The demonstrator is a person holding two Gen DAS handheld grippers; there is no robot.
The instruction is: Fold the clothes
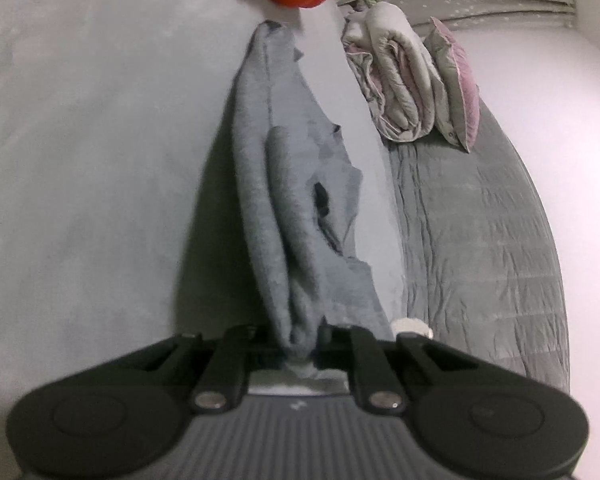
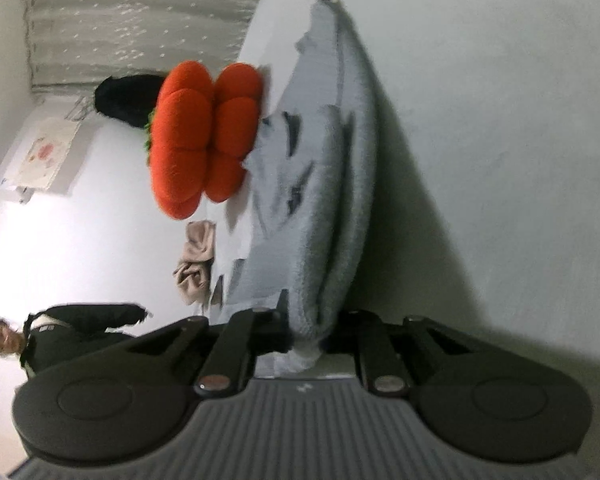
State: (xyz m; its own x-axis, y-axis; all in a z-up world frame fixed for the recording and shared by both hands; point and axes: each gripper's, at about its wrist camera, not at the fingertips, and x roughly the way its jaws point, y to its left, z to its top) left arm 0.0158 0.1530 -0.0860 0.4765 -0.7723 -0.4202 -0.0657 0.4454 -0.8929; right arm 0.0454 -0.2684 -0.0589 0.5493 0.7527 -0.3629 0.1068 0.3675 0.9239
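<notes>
Left gripper (image 1: 302,338) clamped on bunched end of grey garment (image 1: 296,184), stretched out mid-air, bed (image 1: 480,240) at right. Right gripper (image 2: 308,334) pinching garment's other end, orange plush (image 2: 200,136) behind. Step, at a guess: spreading or carrying between folds. Next: lay flat on bed, edges kept aligned.

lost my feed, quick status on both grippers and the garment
Left gripper shut on grey garment. Right gripper shut on it too. Garment lifted, bunched, unfolded. Orange plush close beside it.
</notes>
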